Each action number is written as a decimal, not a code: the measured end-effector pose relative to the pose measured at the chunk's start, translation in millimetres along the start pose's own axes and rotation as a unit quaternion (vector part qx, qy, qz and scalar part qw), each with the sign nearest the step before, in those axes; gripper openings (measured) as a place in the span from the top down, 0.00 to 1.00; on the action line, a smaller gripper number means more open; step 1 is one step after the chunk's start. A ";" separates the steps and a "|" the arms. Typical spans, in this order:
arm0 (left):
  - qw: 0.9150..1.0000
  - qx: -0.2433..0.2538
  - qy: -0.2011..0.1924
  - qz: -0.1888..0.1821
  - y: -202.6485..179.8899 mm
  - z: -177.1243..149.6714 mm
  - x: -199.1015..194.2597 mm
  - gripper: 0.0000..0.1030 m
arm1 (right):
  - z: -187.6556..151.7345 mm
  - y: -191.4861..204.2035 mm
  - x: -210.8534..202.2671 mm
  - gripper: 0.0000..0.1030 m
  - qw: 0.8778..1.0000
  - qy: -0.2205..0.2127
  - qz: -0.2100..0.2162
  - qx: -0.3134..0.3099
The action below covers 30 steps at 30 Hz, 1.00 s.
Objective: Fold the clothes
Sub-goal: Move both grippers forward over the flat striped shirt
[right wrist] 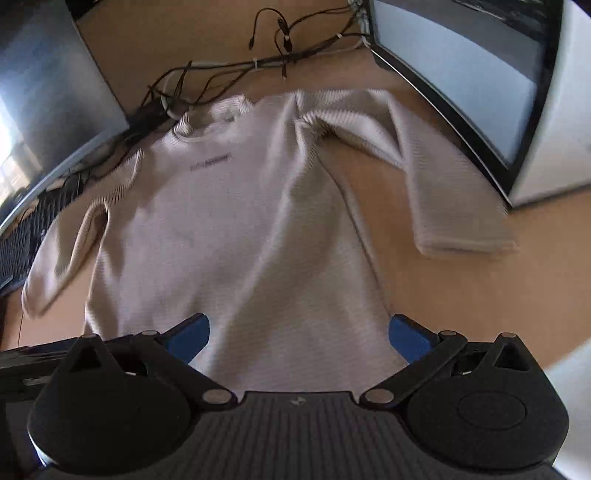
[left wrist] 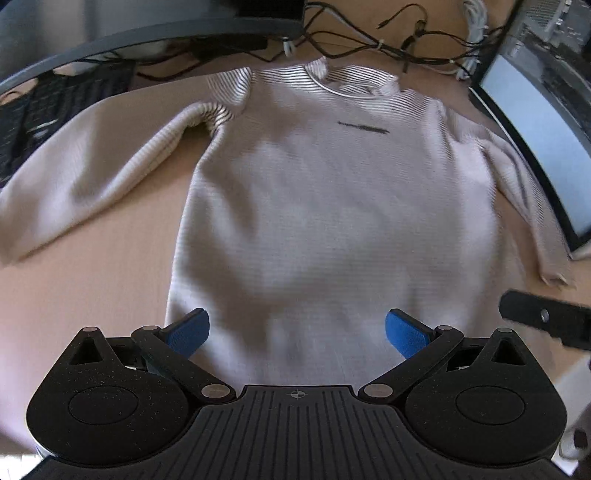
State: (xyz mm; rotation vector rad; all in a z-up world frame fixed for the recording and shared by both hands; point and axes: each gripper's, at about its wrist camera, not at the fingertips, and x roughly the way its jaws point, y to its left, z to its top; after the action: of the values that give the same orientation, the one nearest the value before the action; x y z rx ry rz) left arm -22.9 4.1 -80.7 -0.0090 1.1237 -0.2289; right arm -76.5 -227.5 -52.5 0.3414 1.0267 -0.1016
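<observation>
Keyboard [left wrist: 33, 110]: dark, left of the sweater's left-hand sleeve, partly under the edge of the left monitor [left wrist: 155, 26].
Sweater [left wrist: 332, 206]: pale ribbed knit, spread flat and face up on the wooden desk [left wrist: 110, 280], collar towards the far side, hem nearest the cameras, a small dark mark on the chest.
Sleeves: both spread out from the sweater's body; the right-hand cuff lies flat on the desk.
Left gripper [left wrist: 297, 328]: blue pads spread wide, hovering above the sweater's hem, holding nothing.
Right gripper [right wrist: 299, 334]: blue pads spread wide above the hem, holding nothing.
Cables [left wrist: 406, 48]: black tangle beyond the sweater's collar.
Right monitor [left wrist: 535, 140]: just right of the sweater's right-hand sleeve.
</observation>
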 end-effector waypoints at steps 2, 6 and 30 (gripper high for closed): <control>1.000 0.007 -0.003 0.005 3.6 17.2 17.4 0.00 | 11.2 10.3 19.9 0.00 1.000 0.006 -0.018 -0.012; 0.999 0.033 -0.013 -0.007 6.9 36.8 27.8 0.00 | 19.3 26.4 42.9 0.00 0.999 0.015 -0.037 -0.033; 0.997 0.005 0.050 0.052 3.2 20.1 21.9 0.00 | 50.9 39.8 79.1 0.00 0.984 0.030 0.080 -0.157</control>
State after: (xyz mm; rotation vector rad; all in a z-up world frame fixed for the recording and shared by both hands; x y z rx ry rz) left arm 4.7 0.9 -91.9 0.0695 1.2187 -0.1436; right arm 15.9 -200.6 -86.8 0.1384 1.0532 0.2153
